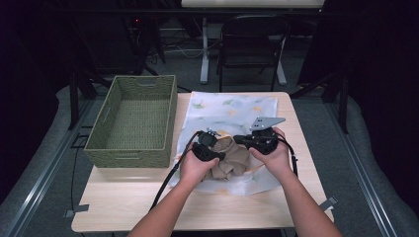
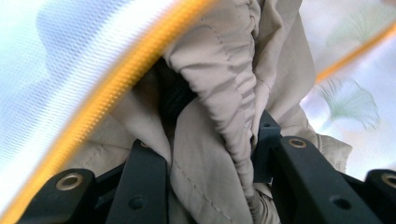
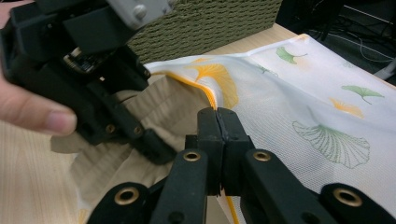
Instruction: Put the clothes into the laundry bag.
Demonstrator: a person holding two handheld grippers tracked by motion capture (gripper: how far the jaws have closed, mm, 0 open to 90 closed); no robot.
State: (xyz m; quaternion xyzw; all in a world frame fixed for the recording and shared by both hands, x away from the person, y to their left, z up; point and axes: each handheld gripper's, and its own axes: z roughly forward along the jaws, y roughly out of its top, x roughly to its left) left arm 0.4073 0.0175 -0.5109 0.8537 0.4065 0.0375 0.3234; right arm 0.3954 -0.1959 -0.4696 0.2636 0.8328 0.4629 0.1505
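Beige garment (image 1: pixel 231 160) lies bunched on the leaf-print cloth (image 1: pixel 237 108), mid-counter (image 1: pixel 123 207), to the right of the green woven basket (image 1: pixel 133 118). Left gripper (image 2: pixel 210 154): jaws clamped on a gathered fold of the garment. Right gripper (image 3: pixel 217 126): jaws pressed together at the cloth's yellow-trimmed edge; whether they pinch it, cannot tell. Both hands meet over the garment.
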